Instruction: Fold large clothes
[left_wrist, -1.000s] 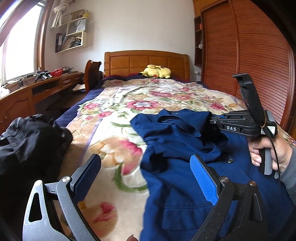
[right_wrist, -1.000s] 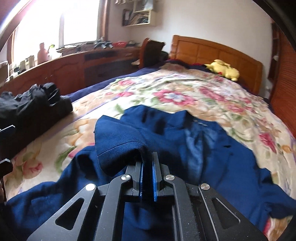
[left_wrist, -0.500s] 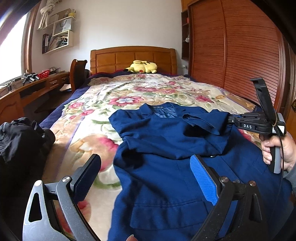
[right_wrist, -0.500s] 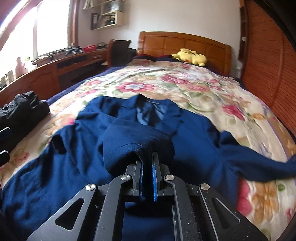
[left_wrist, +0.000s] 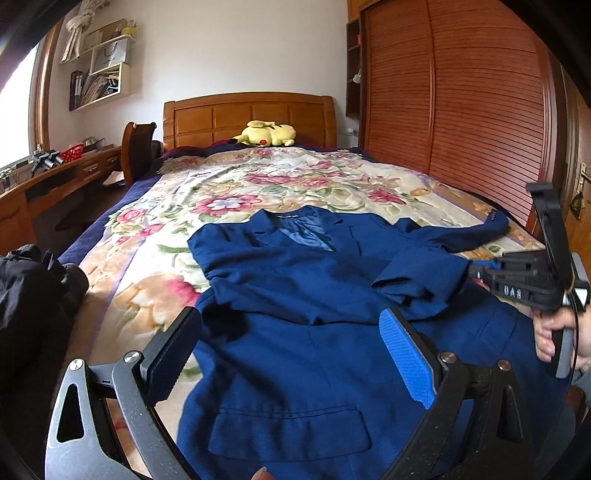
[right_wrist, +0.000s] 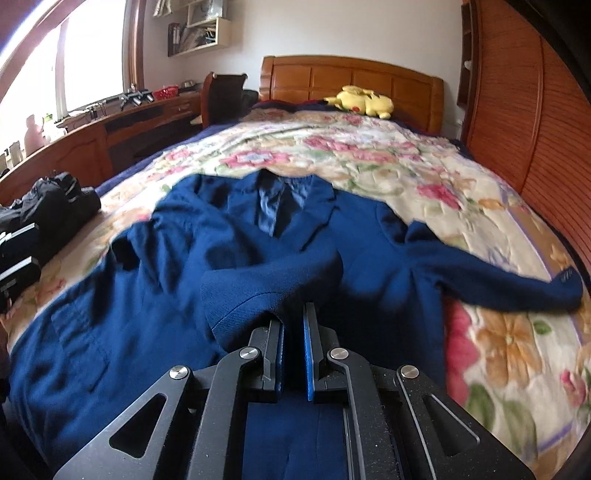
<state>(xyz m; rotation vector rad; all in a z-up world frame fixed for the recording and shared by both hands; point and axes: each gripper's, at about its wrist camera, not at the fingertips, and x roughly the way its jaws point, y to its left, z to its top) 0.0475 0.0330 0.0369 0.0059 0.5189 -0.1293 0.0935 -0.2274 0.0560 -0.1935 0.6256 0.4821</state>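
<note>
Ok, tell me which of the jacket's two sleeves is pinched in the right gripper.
The sleeve folded across the jacket's chest: its cuff sits between the shut right gripper. The other sleeve lies stretched out on the floral blanket, untouched.

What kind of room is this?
Most likely a bedroom. There is a big bed with a wooden headboard, a yellow plush toy near it, and a tall wooden wardrobe alongside.

Place: home bedroom
Evidence: wooden bed (left_wrist: 251, 114), floral blanket (left_wrist: 295, 184), plush toy (left_wrist: 267, 133), louvred wardrobe (left_wrist: 461, 92), desk (right_wrist: 110, 129)
</note>
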